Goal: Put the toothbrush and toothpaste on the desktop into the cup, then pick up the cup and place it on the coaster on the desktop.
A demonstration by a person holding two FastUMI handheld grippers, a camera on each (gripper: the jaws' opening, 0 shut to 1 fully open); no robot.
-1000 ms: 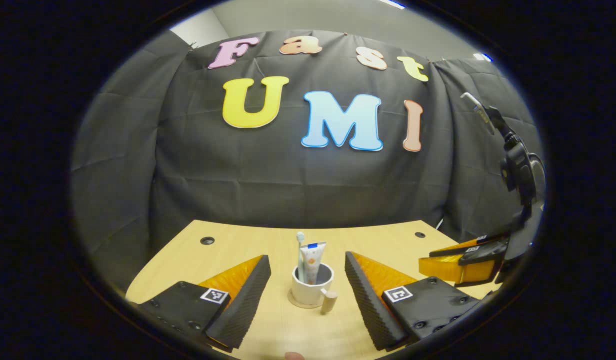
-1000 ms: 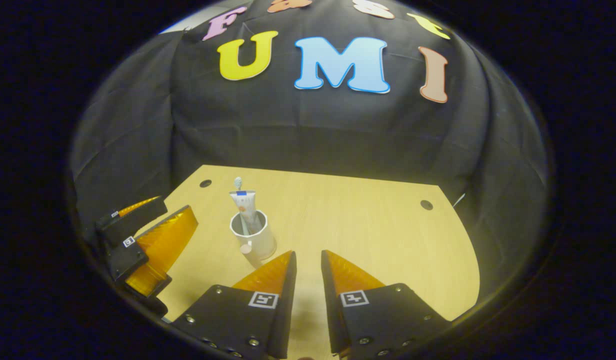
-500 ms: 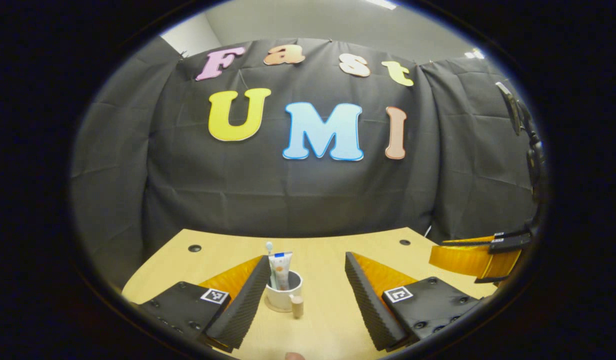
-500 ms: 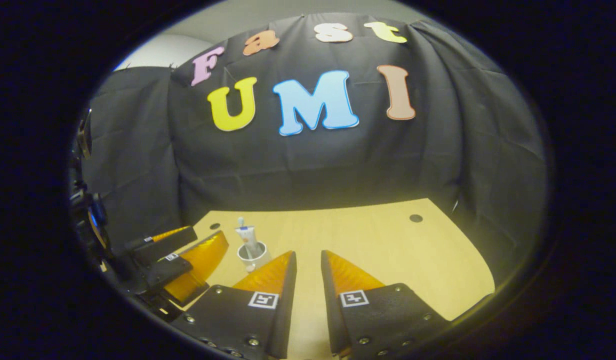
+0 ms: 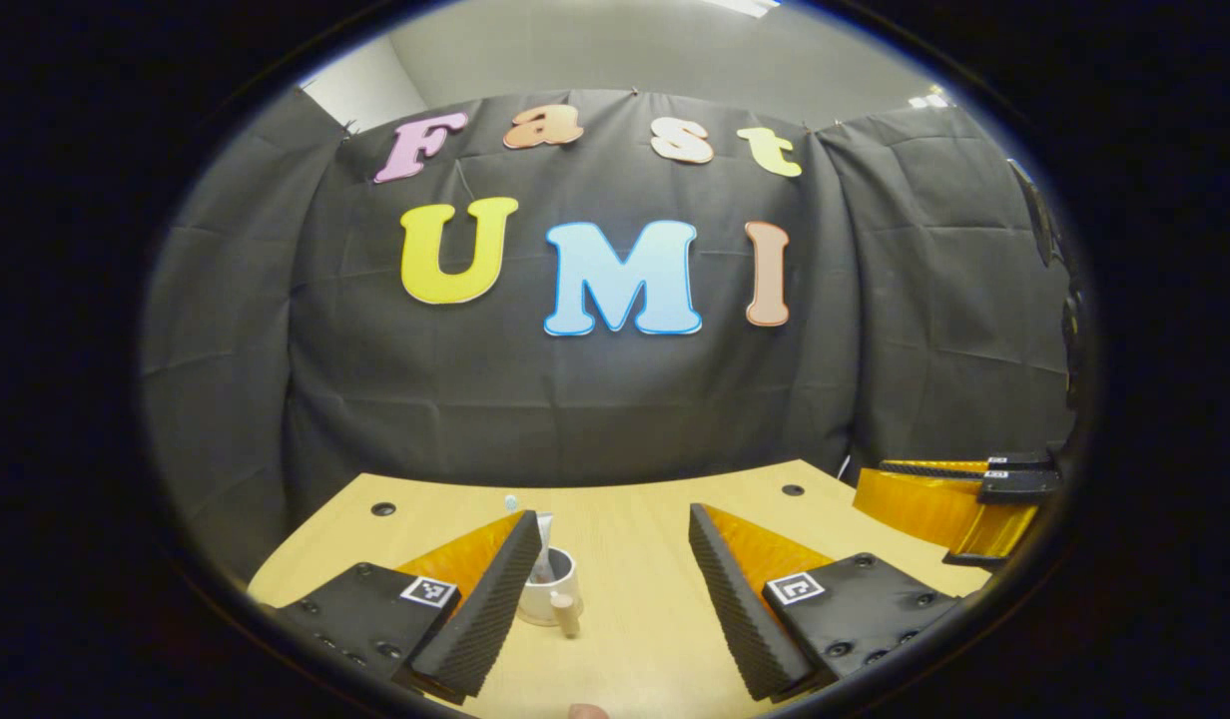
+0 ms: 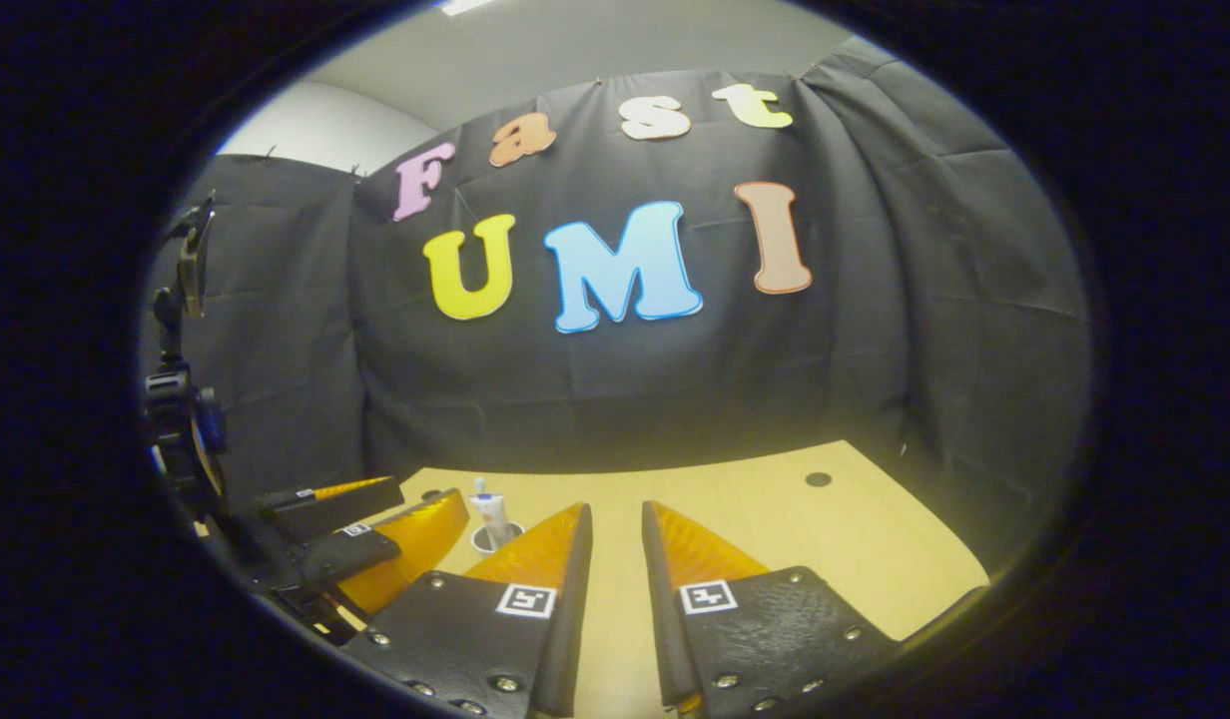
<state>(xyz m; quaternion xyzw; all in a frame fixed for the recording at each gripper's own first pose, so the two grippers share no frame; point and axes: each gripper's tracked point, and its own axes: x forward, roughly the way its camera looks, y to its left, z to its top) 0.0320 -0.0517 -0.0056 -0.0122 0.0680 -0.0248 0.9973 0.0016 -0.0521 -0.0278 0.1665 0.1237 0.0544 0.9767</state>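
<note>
The cup (image 5: pixel 555 587) with toothbrush (image 5: pixel 512 502) and toothpaste (image 5: pixel 543 544) stands on its coaster (image 5: pixel 535 621) on the surface (image 5: pixel 635 639), so both empty tongs, left (image 5: pixel 615 559) open, right (image 6: pixel 616 544) nearly closed, should retreat without touching it.

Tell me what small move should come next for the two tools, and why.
Probably just draw both back and rest; nothing seems left to do. The cup stands on the coaster with the toothpaste and toothbrush upright in it. The left tool is open and holds nothing; the right tool holds nothing, its fingers nearly together.
</note>
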